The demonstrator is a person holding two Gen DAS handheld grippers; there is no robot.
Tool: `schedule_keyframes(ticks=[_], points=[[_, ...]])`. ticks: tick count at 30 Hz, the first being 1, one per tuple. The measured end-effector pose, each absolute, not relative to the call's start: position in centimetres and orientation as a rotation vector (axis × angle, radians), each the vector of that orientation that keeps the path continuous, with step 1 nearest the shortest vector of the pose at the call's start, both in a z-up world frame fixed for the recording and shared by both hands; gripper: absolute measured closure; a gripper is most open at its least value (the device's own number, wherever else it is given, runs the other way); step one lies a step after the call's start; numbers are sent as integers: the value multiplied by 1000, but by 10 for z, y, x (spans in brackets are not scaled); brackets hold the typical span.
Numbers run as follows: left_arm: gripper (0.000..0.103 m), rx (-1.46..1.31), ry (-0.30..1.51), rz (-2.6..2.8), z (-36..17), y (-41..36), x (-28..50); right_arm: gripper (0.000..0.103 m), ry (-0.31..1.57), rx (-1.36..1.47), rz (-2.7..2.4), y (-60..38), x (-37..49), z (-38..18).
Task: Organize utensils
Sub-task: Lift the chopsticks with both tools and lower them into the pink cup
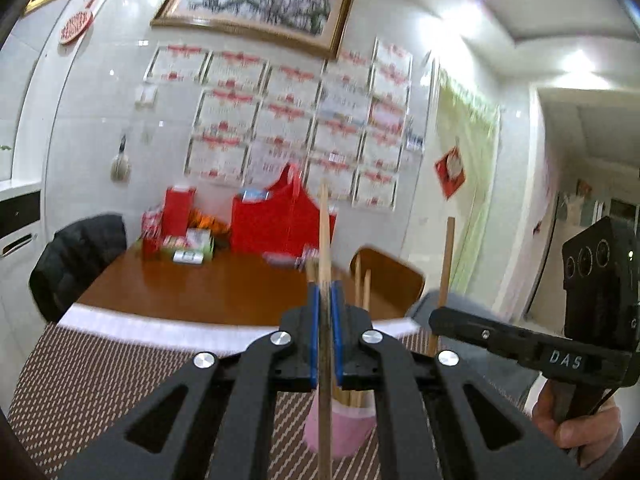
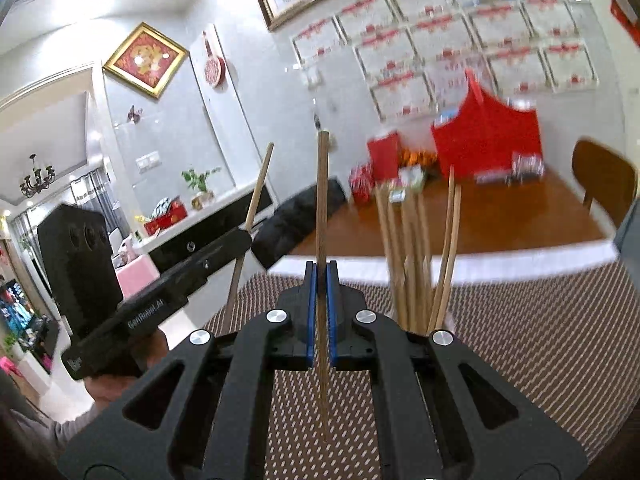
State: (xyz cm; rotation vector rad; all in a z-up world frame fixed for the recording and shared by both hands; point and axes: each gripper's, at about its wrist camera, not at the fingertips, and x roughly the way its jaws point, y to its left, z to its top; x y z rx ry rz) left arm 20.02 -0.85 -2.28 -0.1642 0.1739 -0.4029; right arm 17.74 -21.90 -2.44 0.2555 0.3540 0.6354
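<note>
A: Wooden chopstick (image 1: 325, 240) upright in our left gripper (image 1: 327, 316), jaws clamped on it, above the pink cup (image 1: 340, 432).

B: Our right gripper (image 2: 321, 300) pinches another chopstick (image 2: 322, 200); the bunch of chopsticks (image 2: 416, 248) stands at two o'clock on the woven mat (image 2: 540, 340).

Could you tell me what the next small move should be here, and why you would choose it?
Probably lower the left hand-held gripper so its chopstick slides into the pink cup. That gripper is shut on an upright chopstick directly above the cup, which already holds other chopsticks. The right hand-held gripper also grips a chopstick beside the bundle, so it could follow.
</note>
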Motion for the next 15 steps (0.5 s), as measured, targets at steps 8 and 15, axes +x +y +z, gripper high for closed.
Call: schedule_keyframes(ticks=[8, 15], points=[[97, -254, 48, -449, -4, -32, 228, 98, 190, 221, 572, -238, 194, 29], [97, -311, 13, -455, -15, -51, 258, 98, 212, 259, 529, -255, 229, 12]])
